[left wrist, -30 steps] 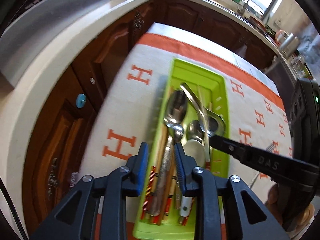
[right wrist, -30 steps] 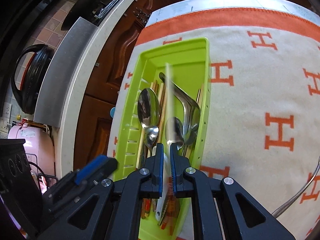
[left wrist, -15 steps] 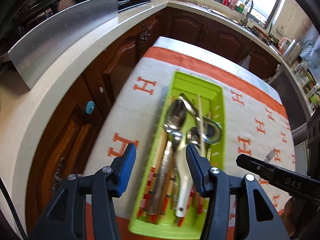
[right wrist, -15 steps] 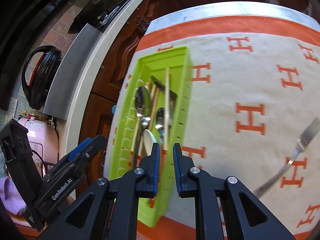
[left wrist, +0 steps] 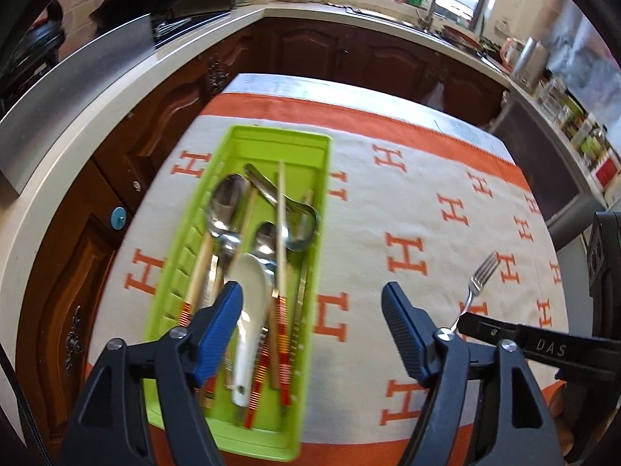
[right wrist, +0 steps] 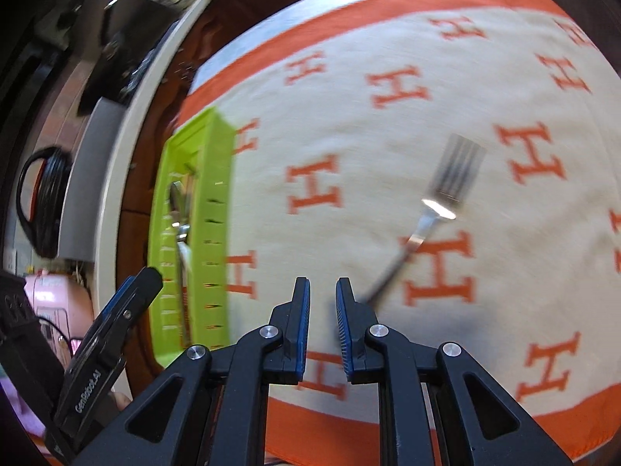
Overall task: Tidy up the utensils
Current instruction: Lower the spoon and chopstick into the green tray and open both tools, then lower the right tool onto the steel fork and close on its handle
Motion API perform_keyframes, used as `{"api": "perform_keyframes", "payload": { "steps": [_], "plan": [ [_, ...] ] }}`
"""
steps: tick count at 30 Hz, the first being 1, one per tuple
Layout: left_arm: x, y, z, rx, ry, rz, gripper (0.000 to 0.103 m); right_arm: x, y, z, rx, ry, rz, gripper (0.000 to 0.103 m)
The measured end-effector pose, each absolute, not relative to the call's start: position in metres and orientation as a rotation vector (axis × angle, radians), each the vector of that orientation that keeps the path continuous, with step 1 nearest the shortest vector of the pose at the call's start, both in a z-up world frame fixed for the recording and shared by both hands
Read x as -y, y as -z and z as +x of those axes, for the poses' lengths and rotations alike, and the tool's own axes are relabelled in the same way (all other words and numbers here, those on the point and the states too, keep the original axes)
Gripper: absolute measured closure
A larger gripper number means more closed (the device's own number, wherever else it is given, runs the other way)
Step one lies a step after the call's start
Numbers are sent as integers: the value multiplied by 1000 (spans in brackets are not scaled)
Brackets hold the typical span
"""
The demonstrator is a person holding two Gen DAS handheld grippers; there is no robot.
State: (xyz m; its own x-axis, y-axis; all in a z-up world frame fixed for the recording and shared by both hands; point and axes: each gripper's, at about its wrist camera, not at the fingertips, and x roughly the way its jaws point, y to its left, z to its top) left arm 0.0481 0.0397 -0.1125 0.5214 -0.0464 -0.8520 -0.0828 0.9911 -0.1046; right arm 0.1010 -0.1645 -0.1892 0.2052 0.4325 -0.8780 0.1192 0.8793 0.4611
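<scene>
- Left wrist view: the left gripper (left wrist: pixel 312 330), its jaws just opened wide and empty, hangs over the near end of the lime-green plastic cutlery tray (left wrist: pixel 314 353), which holds steel spoons, a white ceramic spoon (left wrist: pixel 248 310) and wooden chopsticks.
- Right wrist view: the right gripper (right wrist: pixel 323 330), jaws narrowly parted on nothing, points just beside the handle of the lone steel fork (right wrist: pixel 438 202) lying on the cream, orange-lettered cloth (right wrist: pixel 349 116).
- Step, as judged: fetching the fork; the jaws probably need to widen, straddle the handle and close.
</scene>
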Motion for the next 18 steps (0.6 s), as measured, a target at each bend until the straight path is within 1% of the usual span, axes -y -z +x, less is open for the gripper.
{"api": "perform_keyframes", "payload": {
  "steps": [1,2,10,18],
  "plan": [
    [-35,114,46,-1026,-19,-138,23,172,192,99,-1363,-218,496,86],
    [-30,117,45,-1033,-9,-139,23,181,195,97,-1362,-202,506,84],
    [-14,133,40,-1082,-6,-118,23,226,220,96,-1380,-86,579,84],
    [-17,132,41,-1070,-33,-131,23,218,226,116,-1383,-72,579,84]
  ]
}}
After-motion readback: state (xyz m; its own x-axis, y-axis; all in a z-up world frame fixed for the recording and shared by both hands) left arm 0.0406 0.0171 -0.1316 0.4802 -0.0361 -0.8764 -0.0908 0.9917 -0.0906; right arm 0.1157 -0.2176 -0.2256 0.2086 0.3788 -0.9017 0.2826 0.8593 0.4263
